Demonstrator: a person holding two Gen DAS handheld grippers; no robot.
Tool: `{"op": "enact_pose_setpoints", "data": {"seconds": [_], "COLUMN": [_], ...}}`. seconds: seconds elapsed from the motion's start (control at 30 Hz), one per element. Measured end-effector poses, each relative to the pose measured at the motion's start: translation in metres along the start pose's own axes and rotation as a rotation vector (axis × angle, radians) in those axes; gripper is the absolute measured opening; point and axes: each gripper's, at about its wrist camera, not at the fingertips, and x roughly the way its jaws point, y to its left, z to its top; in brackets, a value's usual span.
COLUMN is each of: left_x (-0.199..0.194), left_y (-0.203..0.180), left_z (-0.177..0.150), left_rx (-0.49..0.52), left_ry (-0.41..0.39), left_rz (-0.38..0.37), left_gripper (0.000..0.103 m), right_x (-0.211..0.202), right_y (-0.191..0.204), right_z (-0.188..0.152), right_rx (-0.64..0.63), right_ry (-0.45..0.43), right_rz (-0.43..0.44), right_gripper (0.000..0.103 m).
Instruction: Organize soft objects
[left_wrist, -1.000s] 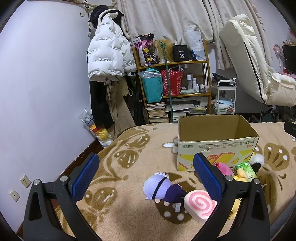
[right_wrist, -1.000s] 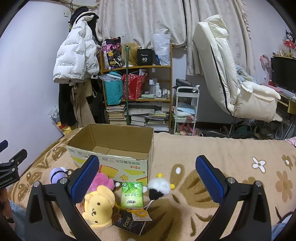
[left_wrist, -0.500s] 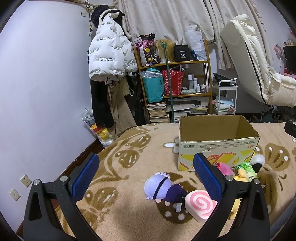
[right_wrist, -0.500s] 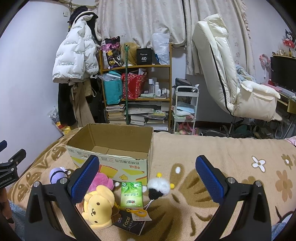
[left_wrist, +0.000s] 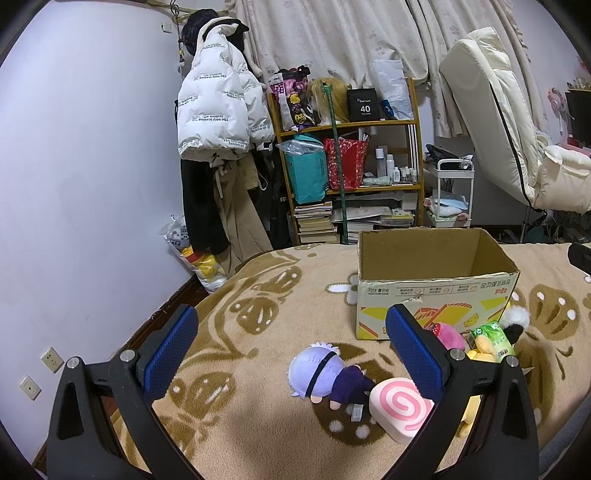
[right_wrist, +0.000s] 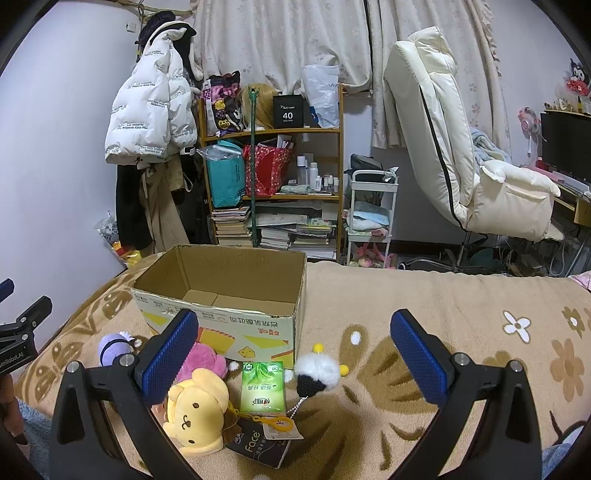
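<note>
An open empty cardboard box stands on the flowered blanket. In front of it lie a purple-haired doll, a pink swirl cushion, a pink plush, a yellow dog plush, a green tissue pack and a white-and-black fluffy plush. My left gripper is open and empty above the doll. My right gripper is open and empty above the tissue pack.
A black "Face" packet lies under the tissue pack. Behind the bed stand a cluttered shelf, a white cart, hanging coats and a cream recliner. The wall runs along the bed's left edge.
The left wrist view has shifted very slightly; the box and shelf sit a touch further right. Both grippers stay open and nothing on the blanket has moved.
</note>
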Motion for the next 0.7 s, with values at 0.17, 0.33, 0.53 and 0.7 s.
{"op": "enact_pose_setpoints", "data": {"seconds": [0.17,0.33,0.53,0.7], "left_x": [0.0001,-0.0003,-0.0003,0.0005], "left_y": [-0.0006,0.0007,0.0014,0.0015], "left_z": [0.0005,-0.0025,-0.0035,-0.0027], "left_rx": [0.0,0.009,0.008,0.009], "left_ry": [0.002,0.001,0.005,0.006], "left_rz": [-0.001,-0.001,0.001,0.001], "left_gripper": [0.101,0.101,0.101,0.101], "right_x": [0.0004,0.0002,0.0004,0.0005], "right_y": [0.0001,0.0001,0.0003,0.0002], "right_z": [-0.0001,-0.0002,-0.0001,-0.0001], "right_rx": [0.0,-0.003,-0.001,-0.002], "right_ry": [0.002,0.002,0.004,0.004], "right_rz": [-0.001,-0.001,-0.001,-0.001], "right_gripper": [0.103,0.103,0.103,0.103]}}
